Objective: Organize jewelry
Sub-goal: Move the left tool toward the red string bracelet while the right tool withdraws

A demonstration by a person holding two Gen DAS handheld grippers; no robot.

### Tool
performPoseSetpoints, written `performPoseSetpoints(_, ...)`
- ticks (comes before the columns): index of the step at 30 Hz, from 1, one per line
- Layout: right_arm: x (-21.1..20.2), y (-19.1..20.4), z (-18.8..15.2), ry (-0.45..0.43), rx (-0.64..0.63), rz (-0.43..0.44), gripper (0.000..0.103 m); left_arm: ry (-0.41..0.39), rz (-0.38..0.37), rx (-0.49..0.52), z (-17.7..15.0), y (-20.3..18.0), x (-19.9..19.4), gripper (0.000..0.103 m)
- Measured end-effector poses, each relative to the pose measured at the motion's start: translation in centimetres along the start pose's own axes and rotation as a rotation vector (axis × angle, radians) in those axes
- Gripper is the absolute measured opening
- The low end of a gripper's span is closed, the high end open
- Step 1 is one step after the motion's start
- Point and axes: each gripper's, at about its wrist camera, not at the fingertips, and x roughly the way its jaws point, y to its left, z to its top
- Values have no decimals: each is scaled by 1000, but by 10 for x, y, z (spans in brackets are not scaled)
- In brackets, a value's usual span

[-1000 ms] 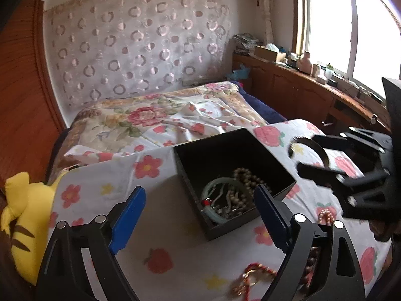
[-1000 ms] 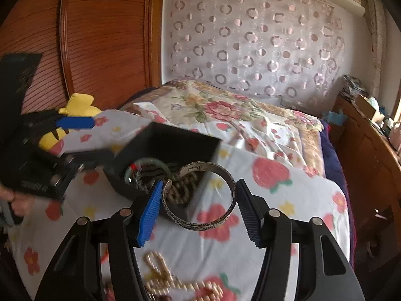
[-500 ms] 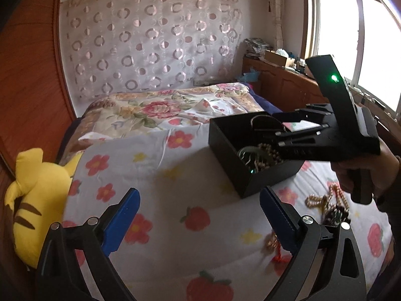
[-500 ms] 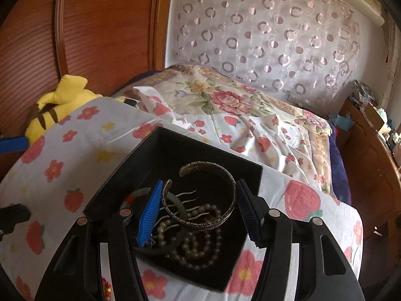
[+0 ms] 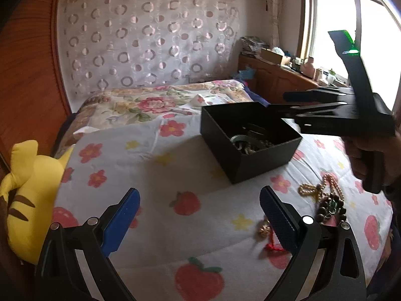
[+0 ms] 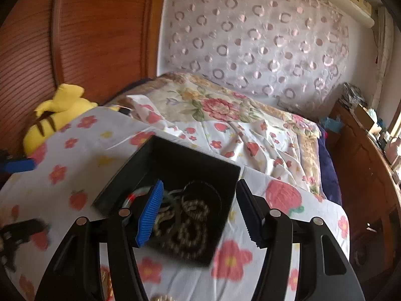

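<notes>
The right gripper (image 6: 198, 213) hangs over the black box (image 6: 200, 165) on the bed, fingers spread, empty; a bangle (image 6: 203, 195) lies inside. The left gripper (image 5: 200, 215), fingers apart, hovers near the box, beside loose necklaces (image 5: 323, 198).

We see the right hand-held gripper (image 6: 198, 212) now spread and empty above the black box (image 6: 190, 160); the silver bangle (image 6: 201, 193) it held half a second ago now lies inside that box among the beads (image 6: 190, 228).
</notes>
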Motion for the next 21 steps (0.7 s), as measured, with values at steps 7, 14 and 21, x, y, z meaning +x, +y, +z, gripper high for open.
performPoseSetpoints(7, -45, 2, -51, 2, -34, 53, 63, 14, -33, 16, -8, -26, 6, 93)
performPoseSetpoints(14, -74, 2, -109, 15, 12, 84, 63, 31, -64, 40, -20, -51, 3, 93)
performPoseSetpoints(21, -89, 0, -157, 38, 59, 89, 63, 59, -73, 81, -36, -68, 1, 93)
